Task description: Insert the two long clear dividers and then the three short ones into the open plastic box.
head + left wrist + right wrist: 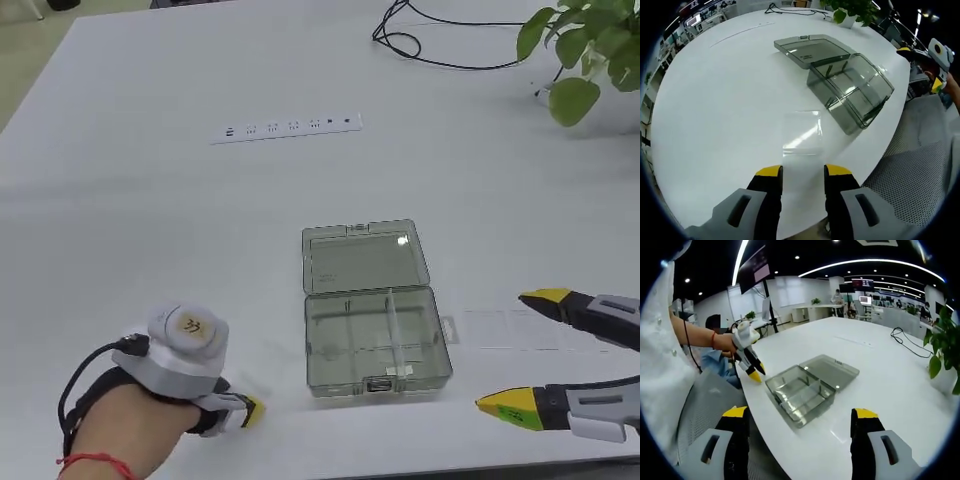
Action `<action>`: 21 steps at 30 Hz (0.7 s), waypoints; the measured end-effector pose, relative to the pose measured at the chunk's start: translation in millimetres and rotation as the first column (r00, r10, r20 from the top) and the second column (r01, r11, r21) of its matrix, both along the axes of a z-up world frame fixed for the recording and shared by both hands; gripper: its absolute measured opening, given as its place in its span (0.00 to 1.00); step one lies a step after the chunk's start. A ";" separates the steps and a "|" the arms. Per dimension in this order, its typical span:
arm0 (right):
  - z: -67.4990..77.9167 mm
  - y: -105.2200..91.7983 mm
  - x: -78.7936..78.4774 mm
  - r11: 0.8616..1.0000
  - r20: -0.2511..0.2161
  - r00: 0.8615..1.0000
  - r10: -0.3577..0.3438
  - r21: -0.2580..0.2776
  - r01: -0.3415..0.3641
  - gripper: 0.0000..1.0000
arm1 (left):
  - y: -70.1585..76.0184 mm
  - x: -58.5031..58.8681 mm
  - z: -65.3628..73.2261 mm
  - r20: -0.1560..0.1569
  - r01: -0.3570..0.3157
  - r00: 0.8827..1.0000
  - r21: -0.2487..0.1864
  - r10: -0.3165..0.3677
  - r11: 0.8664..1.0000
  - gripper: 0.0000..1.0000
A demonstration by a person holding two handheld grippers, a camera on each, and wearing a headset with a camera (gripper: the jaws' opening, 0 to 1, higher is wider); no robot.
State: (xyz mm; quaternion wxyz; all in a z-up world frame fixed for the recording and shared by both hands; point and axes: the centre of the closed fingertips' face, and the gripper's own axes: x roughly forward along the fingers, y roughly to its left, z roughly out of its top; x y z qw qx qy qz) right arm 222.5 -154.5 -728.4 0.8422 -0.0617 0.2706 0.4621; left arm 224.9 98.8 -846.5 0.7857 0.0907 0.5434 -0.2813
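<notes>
You work at a wide white table. Toward its far side a long white power strip lies flat, with a row of sockets along it. Beyond the strip, near the far edge, a black cable loops over the tabletop. At your far right stands a plant with broad green leaves; the left gripper view shows it in a white pot. Just off the table's near edge is a grey mesh chair. Around you lies an open office with other desks, a dark hanging screen and curved strip lights on a black ceiling.
</notes>
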 end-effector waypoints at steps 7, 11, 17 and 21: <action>0.3 2.6 0.9 1.000 0.001 1.000 0.015 -0.016 -0.015 0.84 | 0.5 -3.3 2.8 -0.016 -0.065 0.998 -0.069 0.064 0.995 0.31; 1.4 5.4 1.5 0.999 0.001 1.000 0.024 -0.023 -0.024 0.83 | 1.8 -3.3 7.5 -0.012 -0.112 0.994 -0.123 0.111 0.986 0.31; 2.6 12.4 1.2 0.999 -0.006 0.999 0.037 -0.026 -0.037 0.83 | 2.0 -1.6 20.3 0.000 -0.173 0.984 -0.205 0.176 0.963 0.31; 9.3 19.1 3.6 0.999 -0.004 0.999 0.036 -0.014 -0.036 0.82 | -1.8 2.1 33.2 0.017 -0.207 0.976 -0.267 0.219 0.941 0.31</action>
